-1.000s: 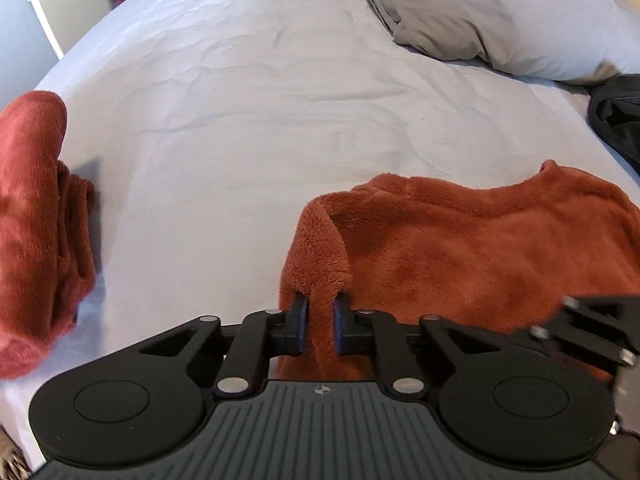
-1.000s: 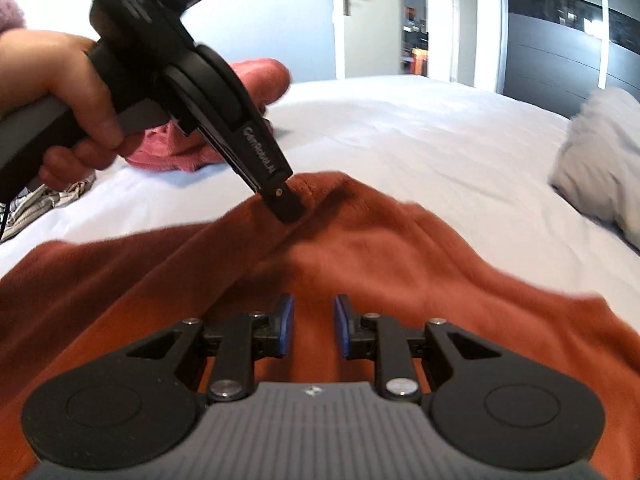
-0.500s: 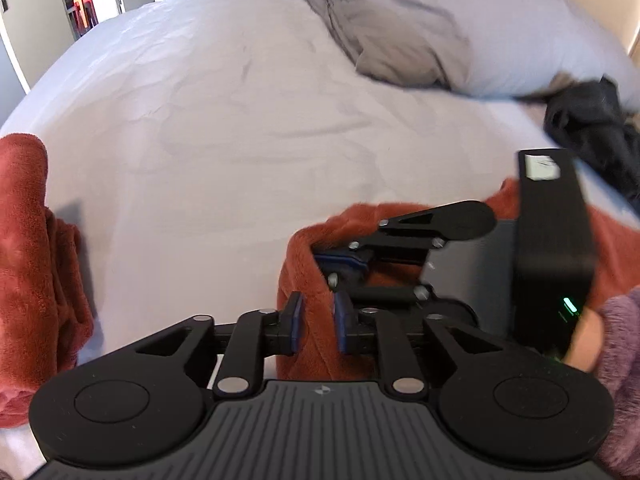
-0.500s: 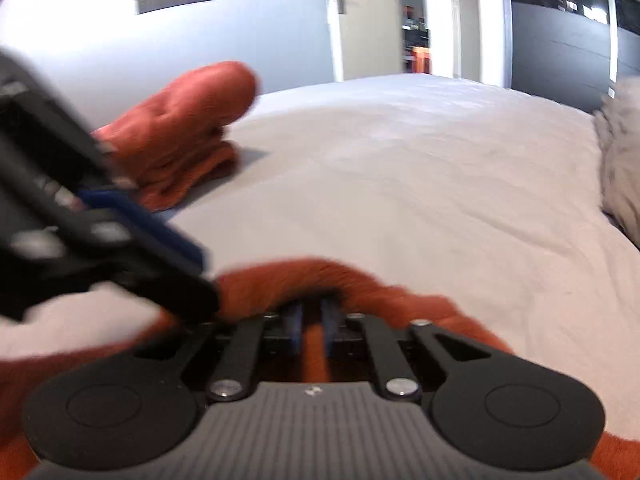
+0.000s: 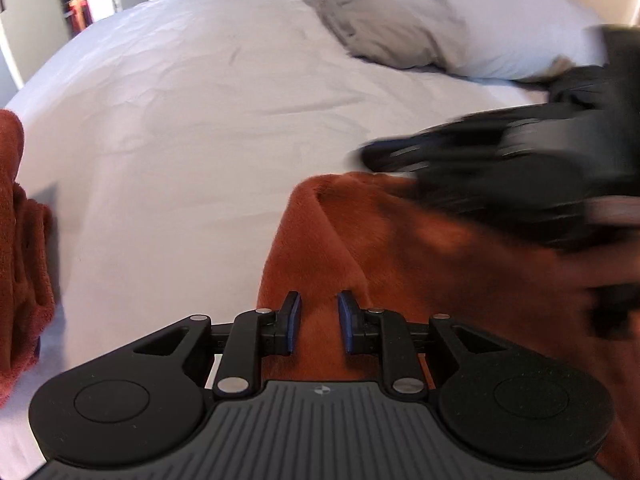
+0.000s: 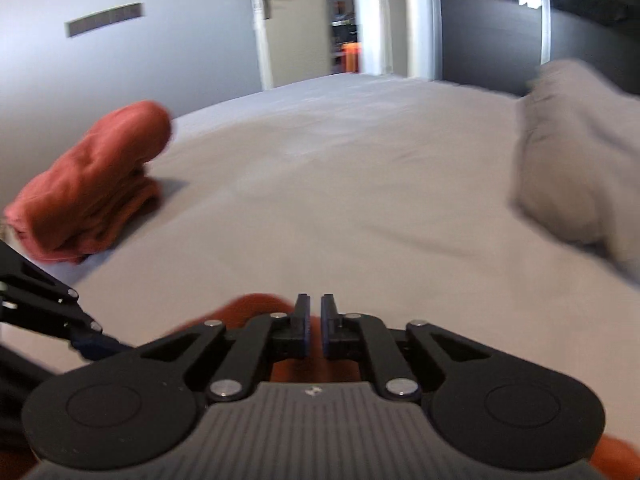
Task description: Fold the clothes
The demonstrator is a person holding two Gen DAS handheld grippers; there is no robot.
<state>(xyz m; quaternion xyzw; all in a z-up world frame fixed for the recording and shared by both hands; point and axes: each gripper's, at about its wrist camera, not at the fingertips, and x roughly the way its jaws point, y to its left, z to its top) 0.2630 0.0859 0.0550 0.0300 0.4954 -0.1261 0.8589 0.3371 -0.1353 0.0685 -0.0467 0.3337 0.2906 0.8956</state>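
Observation:
A rust-orange fleece garment [image 5: 400,248] lies on the white bed [image 5: 200,120], partly folded over. My left gripper [image 5: 319,322] has its jaws slightly apart with a fold of the fleece between them. My right gripper [image 6: 314,326] is shut on the fleece edge [image 6: 256,308]; it shows as a blurred black shape [image 5: 500,168] in the left wrist view, above the garment's far right part. My left gripper's fingers [image 6: 48,300] show at the left edge of the right wrist view.
A folded rust-orange garment [image 6: 92,184] lies at the bed's left side, also in the left wrist view [image 5: 20,248]. Grey pillows [image 5: 420,20] and a dark garment [image 5: 580,80] lie at the head end. A door and wall stand beyond the bed.
My right gripper closed on the fleece near my left gripper, then swung away to the right with it. My left gripper's jaws have opened a little.

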